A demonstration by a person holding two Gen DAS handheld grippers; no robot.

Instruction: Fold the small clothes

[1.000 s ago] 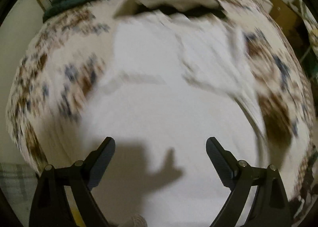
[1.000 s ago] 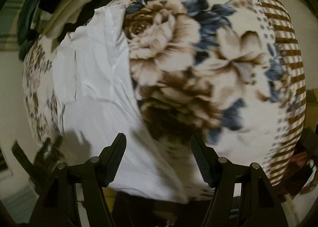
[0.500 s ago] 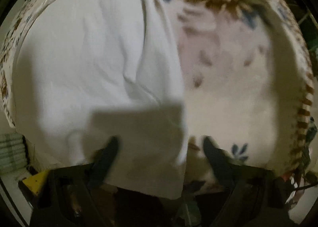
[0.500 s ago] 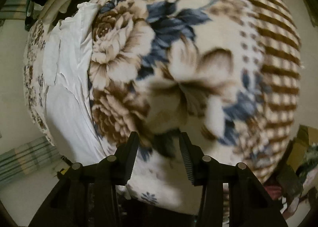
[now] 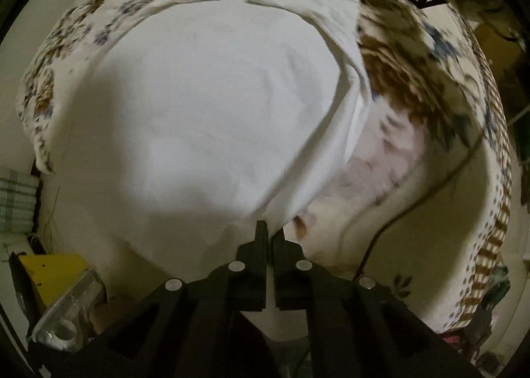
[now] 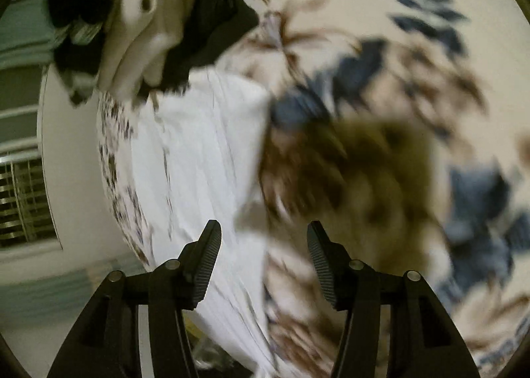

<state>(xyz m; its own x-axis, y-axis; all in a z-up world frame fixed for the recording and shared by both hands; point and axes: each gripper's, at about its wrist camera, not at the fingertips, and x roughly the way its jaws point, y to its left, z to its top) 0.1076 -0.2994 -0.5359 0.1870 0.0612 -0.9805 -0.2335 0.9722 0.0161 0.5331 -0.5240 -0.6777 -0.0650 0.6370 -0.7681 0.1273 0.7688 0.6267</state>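
A white garment [image 5: 212,106] lies spread on a flowered blanket [image 5: 414,86]. My left gripper [image 5: 270,232] is shut on the garment's near right corner at the bed's front edge. In the right wrist view the same white garment [image 6: 198,163] lies to the left, blurred. My right gripper [image 6: 263,245] is open and empty, low over the garment's right edge where it meets the blanket [image 6: 381,163].
A pile of dark and cream clothes [image 6: 149,14] lies at the far end of the bed. A yellow box [image 5: 49,272] and a clear plastic item [image 5: 66,311] sit below the bed's left front. A thin cable [image 5: 414,206] crosses the blanket.
My left gripper has closed on the garment's corner; it was open before. My right gripper has opened wider and swung back over the garment's right edge.
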